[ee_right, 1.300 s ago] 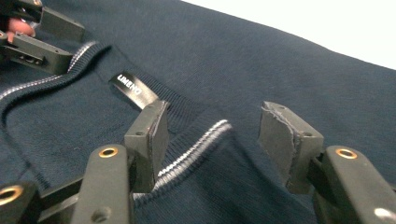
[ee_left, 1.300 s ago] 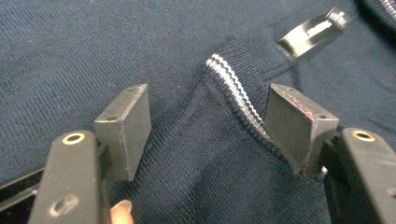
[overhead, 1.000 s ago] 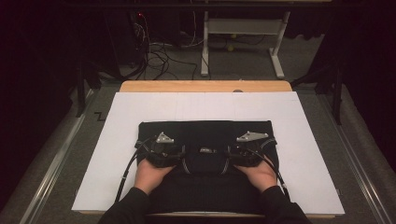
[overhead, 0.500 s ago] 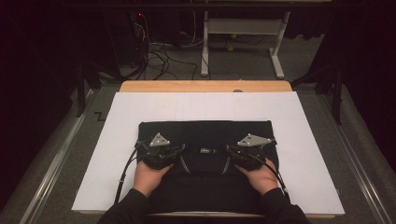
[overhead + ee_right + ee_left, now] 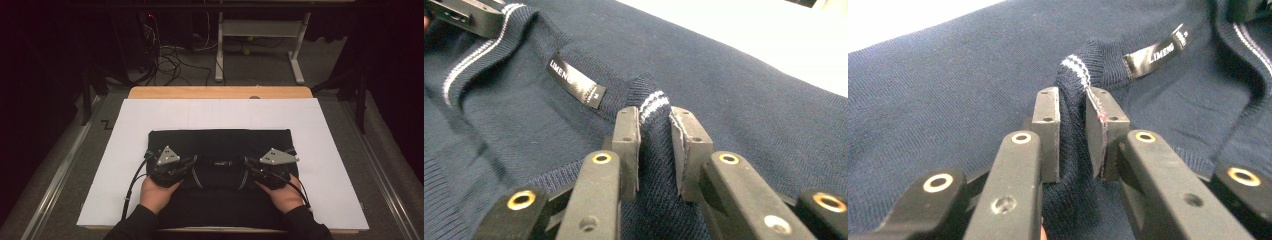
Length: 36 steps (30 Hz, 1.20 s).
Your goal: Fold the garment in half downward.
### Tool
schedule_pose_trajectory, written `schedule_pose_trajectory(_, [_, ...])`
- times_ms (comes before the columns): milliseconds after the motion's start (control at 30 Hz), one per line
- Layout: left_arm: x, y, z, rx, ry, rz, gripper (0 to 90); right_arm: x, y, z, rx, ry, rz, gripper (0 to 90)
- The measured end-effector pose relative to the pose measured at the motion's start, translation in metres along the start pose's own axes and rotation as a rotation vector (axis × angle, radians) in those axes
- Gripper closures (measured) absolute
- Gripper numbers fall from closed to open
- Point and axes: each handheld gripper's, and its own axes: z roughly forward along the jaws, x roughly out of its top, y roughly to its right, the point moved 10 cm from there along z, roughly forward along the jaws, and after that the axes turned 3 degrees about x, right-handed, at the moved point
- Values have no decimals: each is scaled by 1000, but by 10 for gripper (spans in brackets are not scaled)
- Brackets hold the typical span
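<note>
- Navy sweater (image 5: 220, 150) lies flat on the white sheet (image 5: 150, 115) covering the tabletop, neck end toward me
- My left hand-held gripper (image 5: 1071, 135) is clamped on the striped collar rib (image 5: 1075, 67), left of the label (image 5: 1153, 52)
- My right hand-held gripper (image 5: 654, 145) is pinching the collar on the other side
- Grasp looks done; the fold or lift itself is not yet begun

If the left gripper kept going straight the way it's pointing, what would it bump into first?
The left gripper is already shut on the navy sweater's collar. Straight ahead, it would probably press into more of the sweater.
</note>
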Motion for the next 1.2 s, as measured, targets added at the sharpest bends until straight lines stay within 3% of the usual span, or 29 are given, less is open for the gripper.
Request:
schedule_pose_trajectory(233, [-5,12,-18,-31,11,20,728,-2,-9,-14,21,17,-30,760])
schedule_pose_trajectory(467, [-17,28,-43,-90,31,3,730,-6,-27,-31,49,41,-47,763])
schedule_pose_trajectory(700, [-31,45,-61,-99,30,35,763,-14,-44,-49,70,54,-55,767])
schedule_pose_trajectory(900, [-40,58,-65,-108,16,59,786,-24,-58,-63,92,49,-69,772])
schedule_pose_trajectory(1200, [-53,71,-75,-127,12,53,800,-45,-72,-73,118,9,-85,776])
